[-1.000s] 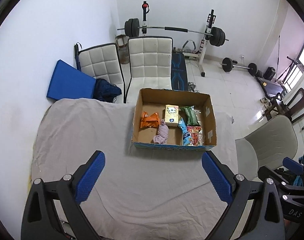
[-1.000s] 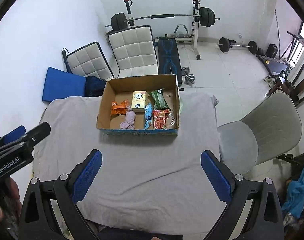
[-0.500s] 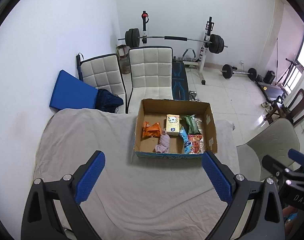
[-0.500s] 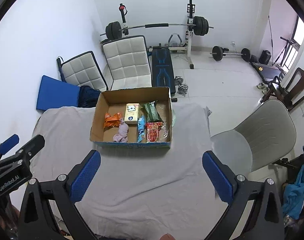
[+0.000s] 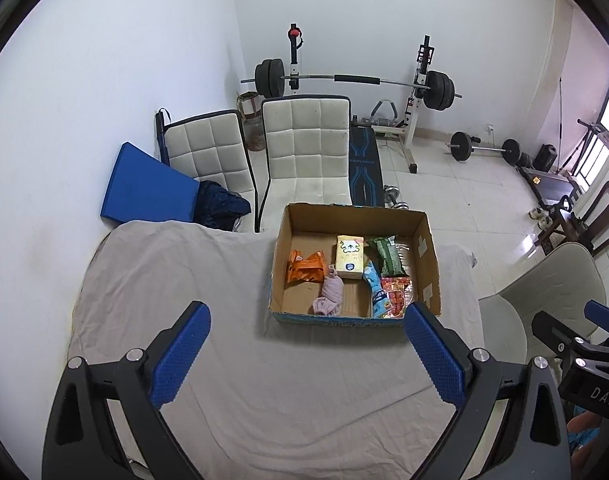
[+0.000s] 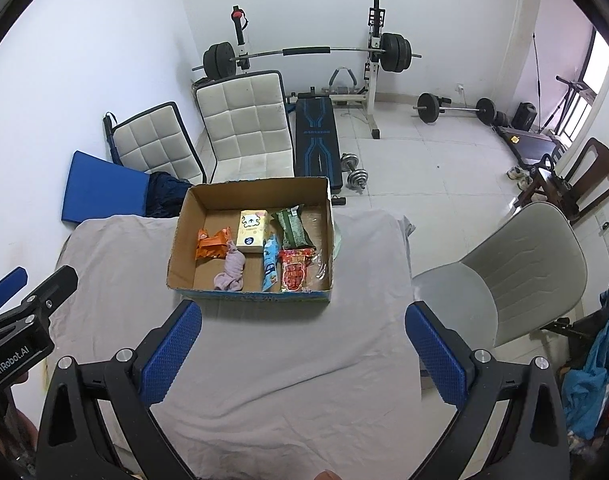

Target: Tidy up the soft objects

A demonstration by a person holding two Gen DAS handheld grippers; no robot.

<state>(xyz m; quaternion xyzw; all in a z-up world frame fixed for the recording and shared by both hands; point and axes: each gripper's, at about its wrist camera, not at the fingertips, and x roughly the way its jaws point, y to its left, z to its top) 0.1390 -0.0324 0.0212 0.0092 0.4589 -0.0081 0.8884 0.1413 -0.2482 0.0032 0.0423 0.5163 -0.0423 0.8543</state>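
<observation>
An open cardboard box [image 5: 426,248] [image 6: 184,216] stands on the grey-sheeted table [image 5: 184,280] [image 6: 124,248]. Inside lie an orange packet [image 5: 304,266] [image 6: 212,244], a pink cloth [image 5: 330,294] [image 6: 232,270], a yellow tissue pack [image 5: 349,257] [image 6: 253,230], a green packet [image 5: 387,256] [image 6: 293,228], a blue packet [image 5: 375,288] [image 6: 270,266] and a red packet [image 5: 396,295] [image 6: 294,270]. My left gripper [image 5: 304,356] is open and empty, above the table in front of the box. My right gripper [image 6: 302,354] is open and empty, likewise short of the box.
Two white quilted chairs [image 5: 308,148] and a blue pad [image 5: 144,188] stand behind the table. A grey chair [image 6: 520,264] stands at the table's right side. A weight bench and barbell rack [image 6: 316,80] are against the far wall.
Both grippers have risen and pulled back from the box, so it looks smaller and further off. Both stay open and empty.
</observation>
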